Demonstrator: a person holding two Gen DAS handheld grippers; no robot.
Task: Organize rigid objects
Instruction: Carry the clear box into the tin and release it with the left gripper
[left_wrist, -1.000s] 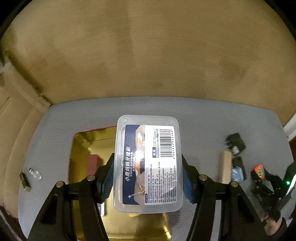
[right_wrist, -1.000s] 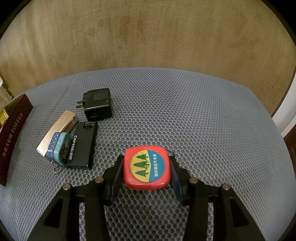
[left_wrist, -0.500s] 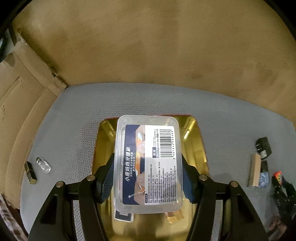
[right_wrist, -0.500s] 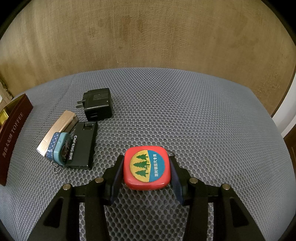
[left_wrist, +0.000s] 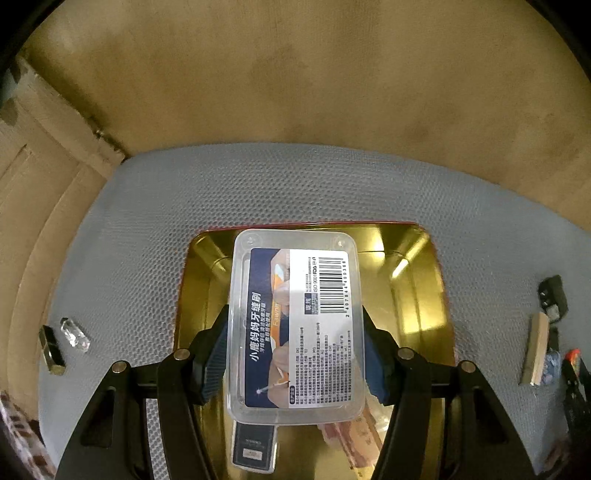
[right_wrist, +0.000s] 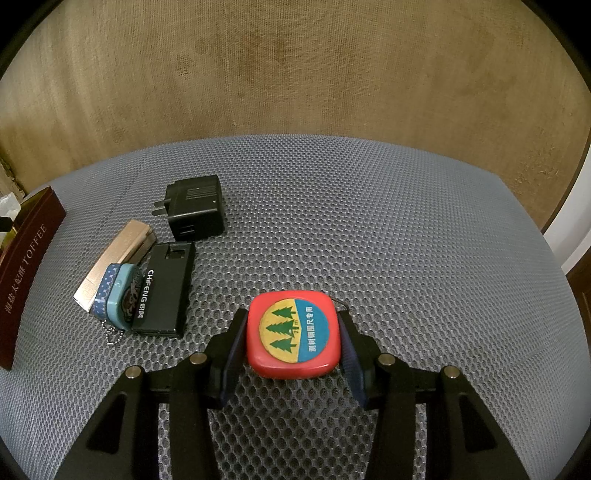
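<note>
Gold tin (left_wrist: 424, 280) contents mostly hidden under clear plastic box (left_wrist: 295, 325).

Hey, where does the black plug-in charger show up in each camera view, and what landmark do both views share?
Left wrist view: the black charger sits at the far right edge on the grey mat, just above the gold bar.
Right wrist view: the charger lies left of centre, just beyond the gold bar.
Shared landmark: the gold bar beside the charger, with the toffee tin further left in the right wrist view.
</note>
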